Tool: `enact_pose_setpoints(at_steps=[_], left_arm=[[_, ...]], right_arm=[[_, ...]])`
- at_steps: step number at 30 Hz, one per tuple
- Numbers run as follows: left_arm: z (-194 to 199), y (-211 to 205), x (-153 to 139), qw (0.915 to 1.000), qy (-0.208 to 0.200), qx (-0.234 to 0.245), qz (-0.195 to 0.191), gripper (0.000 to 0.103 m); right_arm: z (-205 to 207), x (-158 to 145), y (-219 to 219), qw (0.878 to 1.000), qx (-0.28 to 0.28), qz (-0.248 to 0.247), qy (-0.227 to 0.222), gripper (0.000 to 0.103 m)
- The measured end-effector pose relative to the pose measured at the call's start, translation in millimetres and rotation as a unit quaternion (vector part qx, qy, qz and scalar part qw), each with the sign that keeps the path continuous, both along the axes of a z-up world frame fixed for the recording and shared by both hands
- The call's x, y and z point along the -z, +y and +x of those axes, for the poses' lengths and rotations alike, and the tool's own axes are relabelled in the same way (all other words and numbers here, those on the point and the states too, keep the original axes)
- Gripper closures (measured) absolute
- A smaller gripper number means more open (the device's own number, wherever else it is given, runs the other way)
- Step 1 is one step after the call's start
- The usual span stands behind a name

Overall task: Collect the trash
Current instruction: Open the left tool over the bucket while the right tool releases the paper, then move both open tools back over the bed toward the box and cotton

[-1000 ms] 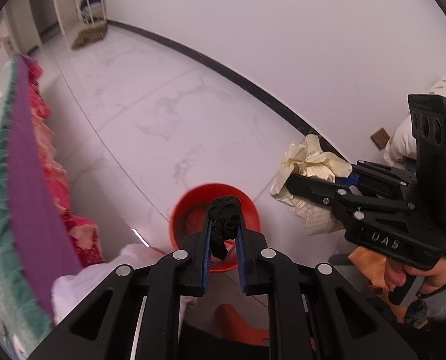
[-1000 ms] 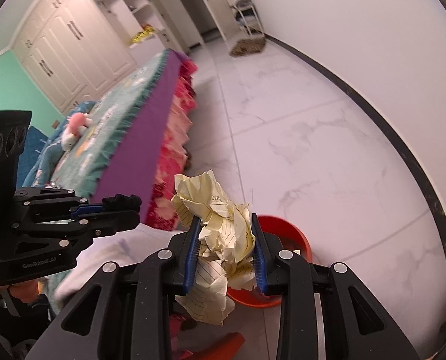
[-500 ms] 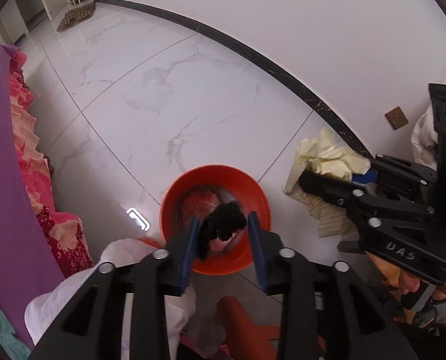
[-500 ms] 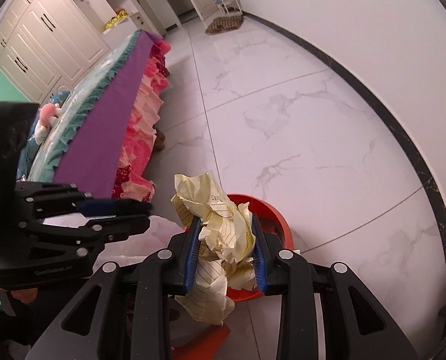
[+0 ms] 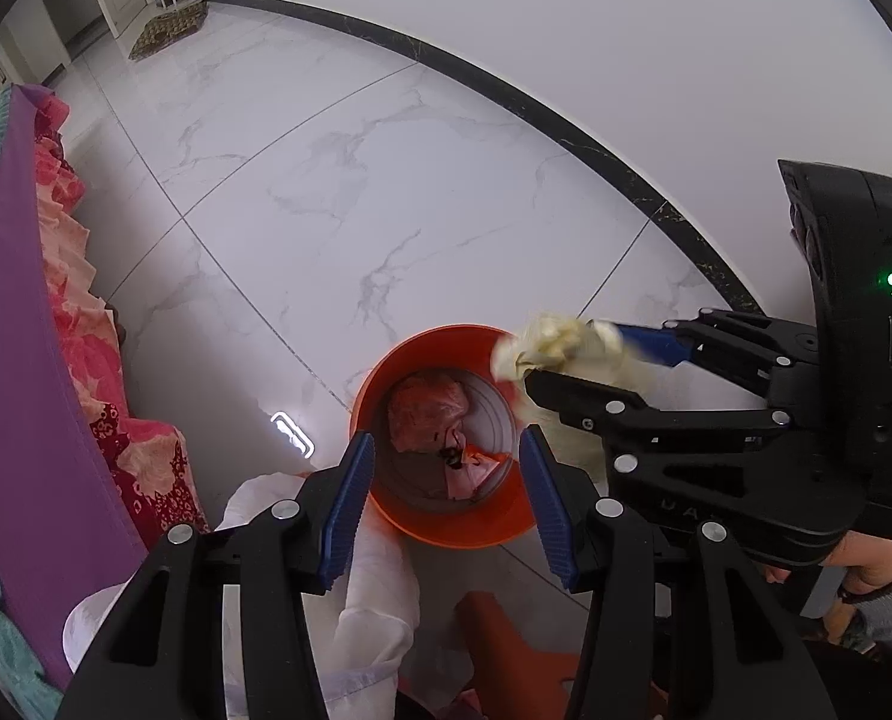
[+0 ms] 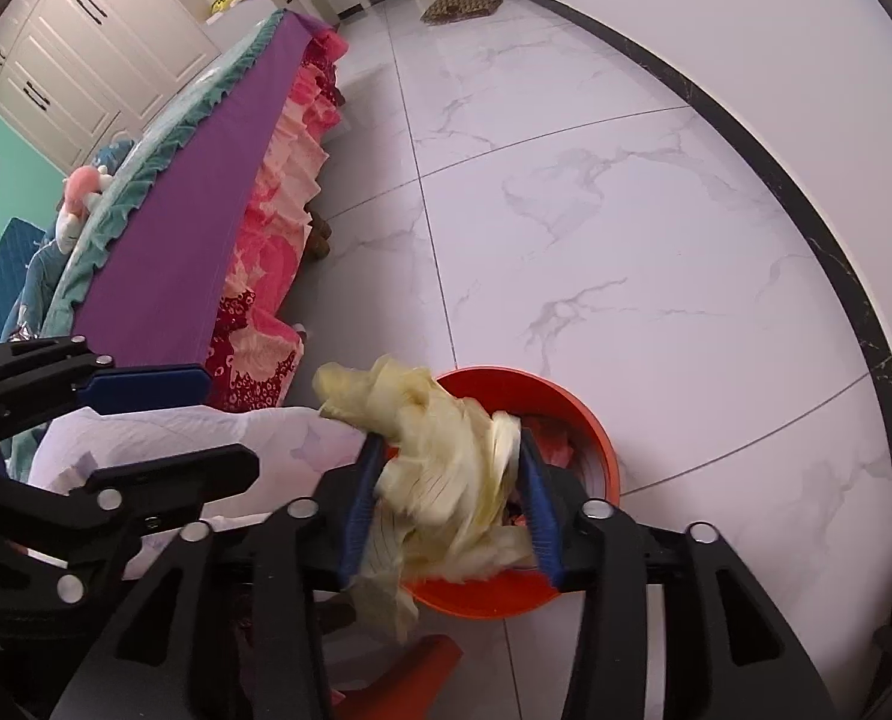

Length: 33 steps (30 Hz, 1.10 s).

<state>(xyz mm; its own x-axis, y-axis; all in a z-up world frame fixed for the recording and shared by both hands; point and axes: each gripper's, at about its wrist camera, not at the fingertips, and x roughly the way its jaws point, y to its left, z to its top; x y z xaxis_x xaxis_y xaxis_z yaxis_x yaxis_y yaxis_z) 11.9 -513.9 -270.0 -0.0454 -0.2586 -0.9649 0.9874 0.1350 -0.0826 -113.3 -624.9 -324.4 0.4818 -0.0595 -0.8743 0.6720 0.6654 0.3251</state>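
An orange bin (image 5: 386,504) stands on the white marble floor, right below both grippers; it also shows in the right wrist view (image 6: 589,420). Inside it lie pink crumpled trash (image 5: 425,411) and a small black scrap (image 5: 451,456). My left gripper (image 5: 446,498) is open and empty above the bin. My right gripper (image 6: 451,492) holds crumpled yellow lined paper (image 6: 440,468) between its fingers over the bin's rim; the paper is blurred. The same paper shows in the left wrist view (image 5: 553,345) at the bin's right edge.
A bed with a purple sheet and a pink floral skirt (image 6: 206,210) runs along the left. White cloth (image 5: 362,588) and an orange object (image 5: 505,648) lie just below the grippers. A black baseboard (image 6: 805,198) marks the wall. White cabinets (image 6: 86,48) stand far back.
My left gripper opened and the black scrap dropped into the bin. My right gripper moved down and left over the bin with the yellow paper, its jaws wider apart now.
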Motion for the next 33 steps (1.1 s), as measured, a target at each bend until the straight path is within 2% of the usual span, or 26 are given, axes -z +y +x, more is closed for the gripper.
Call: enact_pose_setpoints(at_steps=[9,11,20,22,28,33], left_arm=[[6.9,10.3,-6.9,0.9999,-0.002,-0.015,-0.007,0.051],[8.4,14.8,-11.0,0.9997,-0.007,-0.022,-0.009,0.039],[15.2,48.6,-52.4,0.9957,-0.056,-0.051,-0.053,0.035],[17.5,58.9,-63.6,0.9937,-0.066,-0.062,-0.066,0.030],[27.0,92.1,-95.9,0.9875,-0.079,-0.093,-0.100,0.030],[43.6,134.4,-127.9,0.9764,-0.109,-0.135,-0.128,0.029]], right_arm=[[1.4,-18.1,5.3,1.000,0.004,-0.008,-0.009,0.050],[1.1,-29.7,9.2,1.000,0.003,-0.015,-0.016,0.050],[10.3,-84.9,36.7,0.997,-0.025,-0.050,-0.053,0.042],[13.4,-99.7,45.5,0.996,-0.033,-0.060,-0.061,0.042],[26.7,-137.4,72.6,0.991,-0.061,-0.084,-0.087,0.042],[50.2,-169.9,104.2,0.983,-0.102,-0.097,-0.116,0.042]])
